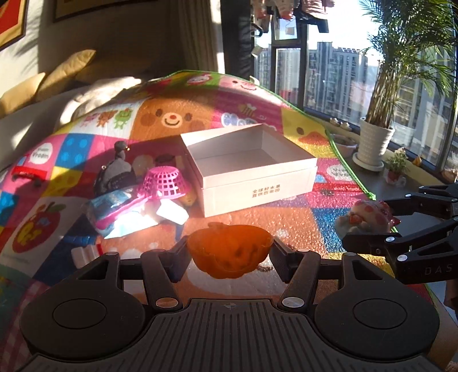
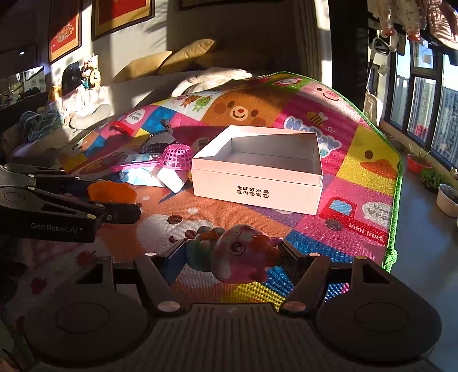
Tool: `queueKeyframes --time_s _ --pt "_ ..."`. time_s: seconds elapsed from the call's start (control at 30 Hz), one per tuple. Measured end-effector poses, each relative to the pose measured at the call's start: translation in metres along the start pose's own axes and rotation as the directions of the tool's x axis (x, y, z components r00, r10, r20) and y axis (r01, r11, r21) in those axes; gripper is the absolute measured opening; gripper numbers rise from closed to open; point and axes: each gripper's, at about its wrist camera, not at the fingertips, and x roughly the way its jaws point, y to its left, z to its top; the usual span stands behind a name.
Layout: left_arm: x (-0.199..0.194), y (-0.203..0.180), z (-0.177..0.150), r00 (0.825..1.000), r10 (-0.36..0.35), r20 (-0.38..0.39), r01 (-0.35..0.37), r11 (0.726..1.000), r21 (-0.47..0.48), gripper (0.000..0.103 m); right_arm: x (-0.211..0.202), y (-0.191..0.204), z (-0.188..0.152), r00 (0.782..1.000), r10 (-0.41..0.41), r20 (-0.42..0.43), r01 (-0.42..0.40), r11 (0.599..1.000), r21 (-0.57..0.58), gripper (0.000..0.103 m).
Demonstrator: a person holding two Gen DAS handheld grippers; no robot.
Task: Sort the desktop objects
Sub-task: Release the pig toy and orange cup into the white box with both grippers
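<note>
Fingers, left gripper (image 1: 229, 254): 2, clamped on an orange pumpkin cup (image 1: 229, 253), 1 pad on each flank, mouth up, low centre of the left wrist view. Cup appears clear of the mat, judged lifted for carrying.

Fingers, right gripper (image 2: 229, 257): 2, clamped on a pink plush toy (image 2: 243, 257), head forward, low centre of the right wrist view. Same toy shows at the right edge of the left view; the cup shows at mid left of the right view.

Item 3: white box (image 2: 257, 183), lid off, nothing seen inside, printed characters on its near wall, centre of both views. Judged the bin for sorted things, as both grippers face it with loads held level.

Item 4: pile just left of the box, not yet sorted. Contents: pink basket (image 1: 164, 181) upturned, grey plush (image 1: 116, 171), blue packet (image 1: 110, 206), white card (image 1: 171, 213). Further small pieces too unclear to name.

Surface: play mat (image 2: 372, 177), bright squares, bear face at upper centre, green edge at right. Strong low sun, long shadows.

Room: cushions (image 2: 171, 60) at upper left, framed pictures (image 2: 123, 14) on the wall, window (image 1: 329, 65) at upper right, potted palm (image 1: 375, 137) on the sill.
</note>
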Motion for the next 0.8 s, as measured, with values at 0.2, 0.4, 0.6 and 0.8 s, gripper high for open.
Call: queueKeyframes --time_s 0.2,0.4,0.6,0.8 --pt "0.034 0.0 0.067 0.992 -0.045 0.116 0.037 0.997 0.072 0.064 -0.005 -0.032 0.075 0.984 -0.026 0.179 0.019 0.999 0.039 0.07" --pt "0.101 0.007 0.124 0.981 0.005 0.192 -0.014 0.999 0.047 0.084 0.051 -0.062 0.167 0.949 -0.075 0.307 0.039 0.992 0.122 0.088" --pt "0.087 0.058 0.068 0.988 0.137 0.077 -0.132 0.989 -0.072 0.099 0.091 -0.059 0.138 0.964 -0.099 0.245 0.068 0.989 0.133 0.088" --pt "0.039 0.098 -0.002 0.966 0.258 -0.004 -0.256 0.959 -0.122 0.102 0.106 0.001 0.091 0.987 -0.059 0.153 0.066 0.997 -0.04 0.088"
